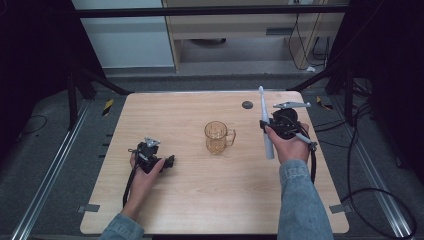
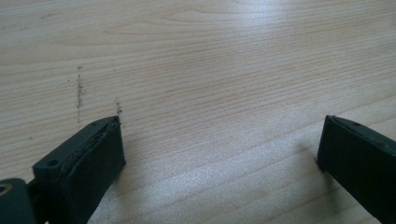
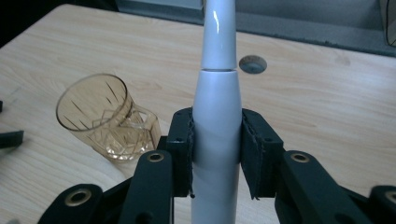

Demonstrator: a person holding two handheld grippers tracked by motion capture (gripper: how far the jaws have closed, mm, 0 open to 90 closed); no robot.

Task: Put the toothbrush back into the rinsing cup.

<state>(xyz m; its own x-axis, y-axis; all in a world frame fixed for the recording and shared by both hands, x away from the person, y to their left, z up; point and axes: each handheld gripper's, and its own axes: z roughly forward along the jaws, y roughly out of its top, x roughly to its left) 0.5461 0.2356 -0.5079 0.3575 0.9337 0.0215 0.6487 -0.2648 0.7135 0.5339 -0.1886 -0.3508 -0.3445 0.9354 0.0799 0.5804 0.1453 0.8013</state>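
A white electric toothbrush [image 1: 265, 125] stands nearly upright above the right side of the wooden table [image 1: 190, 200], brush head up. My right gripper [image 1: 267, 126] is shut on its handle; in the right gripper view both pads press the toothbrush [image 3: 217, 126] body, the right gripper [image 3: 216, 149] gripping at mid handle. An amber glass mug [image 1: 218, 137] stands on the table's middle, left of the toothbrush, handle toward the right; the mug [image 3: 107, 123] looks empty. My left gripper [image 1: 169, 162] rests low on the table at the left, and the left gripper [image 2: 219, 149] stands open over bare wood.
A round dark grommet [image 1: 247, 104] sits in the tabletop near the far right edge, also seen as the grommet [image 3: 252, 64] behind the toothbrush. Cables trail from both grippers. Dark frame legs stand off the table's far corners.
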